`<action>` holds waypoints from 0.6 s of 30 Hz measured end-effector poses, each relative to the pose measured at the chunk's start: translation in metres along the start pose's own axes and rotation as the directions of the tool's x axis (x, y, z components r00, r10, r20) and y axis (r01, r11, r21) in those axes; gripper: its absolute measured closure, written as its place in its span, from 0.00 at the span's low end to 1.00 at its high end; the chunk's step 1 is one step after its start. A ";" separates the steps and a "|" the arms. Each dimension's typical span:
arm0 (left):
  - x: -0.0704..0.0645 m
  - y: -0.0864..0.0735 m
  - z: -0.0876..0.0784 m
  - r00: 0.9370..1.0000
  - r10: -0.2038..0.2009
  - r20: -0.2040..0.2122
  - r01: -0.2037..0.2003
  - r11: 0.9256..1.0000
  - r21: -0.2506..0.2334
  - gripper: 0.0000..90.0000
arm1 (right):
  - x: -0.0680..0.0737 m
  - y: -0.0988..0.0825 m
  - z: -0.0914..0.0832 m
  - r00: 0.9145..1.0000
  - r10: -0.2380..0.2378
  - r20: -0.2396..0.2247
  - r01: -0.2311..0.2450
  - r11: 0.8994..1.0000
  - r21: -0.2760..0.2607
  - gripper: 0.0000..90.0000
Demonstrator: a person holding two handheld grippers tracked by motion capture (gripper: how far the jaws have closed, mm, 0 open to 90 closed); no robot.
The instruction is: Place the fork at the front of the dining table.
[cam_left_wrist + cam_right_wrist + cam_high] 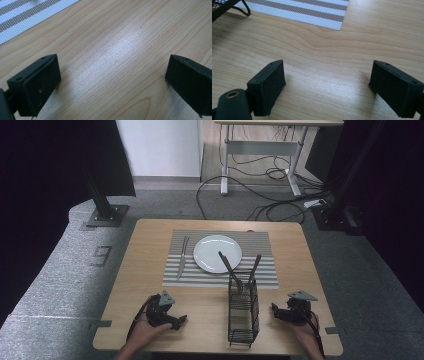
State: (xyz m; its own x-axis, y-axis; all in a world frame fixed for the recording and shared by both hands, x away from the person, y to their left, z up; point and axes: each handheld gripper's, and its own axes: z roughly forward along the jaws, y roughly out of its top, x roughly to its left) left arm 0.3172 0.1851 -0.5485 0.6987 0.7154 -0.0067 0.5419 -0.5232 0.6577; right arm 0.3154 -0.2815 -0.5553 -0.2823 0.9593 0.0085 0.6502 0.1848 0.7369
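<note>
A place setting is partly laid on the desk [150,270]. A white plate [217,253] sits in the middle of a striped placemat [260,255], and one piece of cutlery, apparently a knife [182,257], lies flat on the placemat just left of the plate. That much looks done.

What seems left is in the black wire cutlery caddy [243,312], which stands on the near part of the desk, right of centre, its far end at the placemat's near edge. Two utensils lean upright in its far end: one handle [226,261] tilts up over the plate's right rim, the other [256,265] tilts to the right. Which kind each is cannot be told. Judging by the layout, these are to be lifted out and laid beside the plate, so the work is perhaps a third along.

Neither hand is on them. The left gripper [179,320] rests low on the bare desk at the near left, well apart from the caddy, jaws spread wide with nothing but wood between them. The right gripper [274,309] sits at the near right, just beside the caddy, jaws likewise wide apart and empty, with a caddy foot [242,10] at the far left of its own view.
</note>
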 end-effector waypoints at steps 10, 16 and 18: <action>0.000 0.000 0.000 1.000 0.000 0.000 0.000 1.000 0.000 0.00 | -0.001 0.003 -0.008 1.000 0.011 0.001 -0.011 1.000 -0.029 0.15; 0.000 0.000 0.001 1.000 0.004 0.003 -0.004 1.000 -0.001 0.00 | 0.003 0.015 -0.030 0.999 0.022 -0.034 -0.025 0.994 -0.104 0.21; 0.001 0.001 0.001 1.000 0.006 0.004 -0.006 1.000 -0.001 0.00 | 0.005 0.019 -0.037 0.999 0.022 -0.046 -0.028 0.990 -0.135 0.25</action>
State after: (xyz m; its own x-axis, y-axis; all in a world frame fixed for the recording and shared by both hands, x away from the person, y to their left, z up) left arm 0.3185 0.1845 -0.5487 0.7041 0.7100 -0.0060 0.5370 -0.5270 0.6587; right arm 0.2996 -0.2809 -0.5164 -0.2995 0.9525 0.0557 0.5564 0.1269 0.8212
